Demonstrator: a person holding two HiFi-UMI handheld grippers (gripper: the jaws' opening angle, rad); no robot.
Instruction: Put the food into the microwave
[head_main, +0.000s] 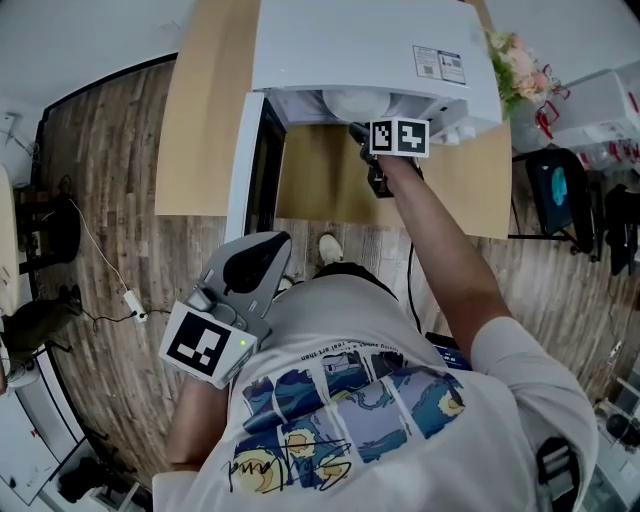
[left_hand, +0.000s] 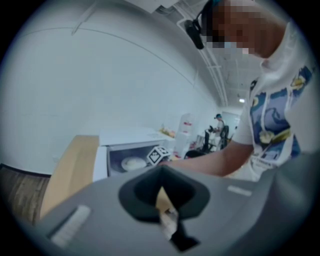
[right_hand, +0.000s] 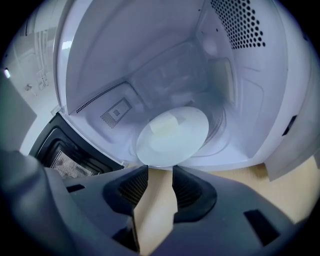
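Right claw (right_hand: 160, 170) gaped empty just short of the plate of food (right_hand: 175, 137) in the microwave (right_hand: 260, 110).
Left claw (left_hand: 160, 172) hung closed; shutting the door (right_hand: 55, 156) looked the likely next move.

Open microwave (left_hand: 125, 139), plate (left_hand: 133, 163) inside; left hand-held gripper (left_hand: 160, 190) jaws together (empty).

Upper centre of the head view, the microwave (head_main: 370, 45) stands on the table (head_main: 205, 120), its door (head_main: 245, 170) open to the left; inside, food (right_hand: 165, 125) lies on the plate (right_hand: 187, 137).
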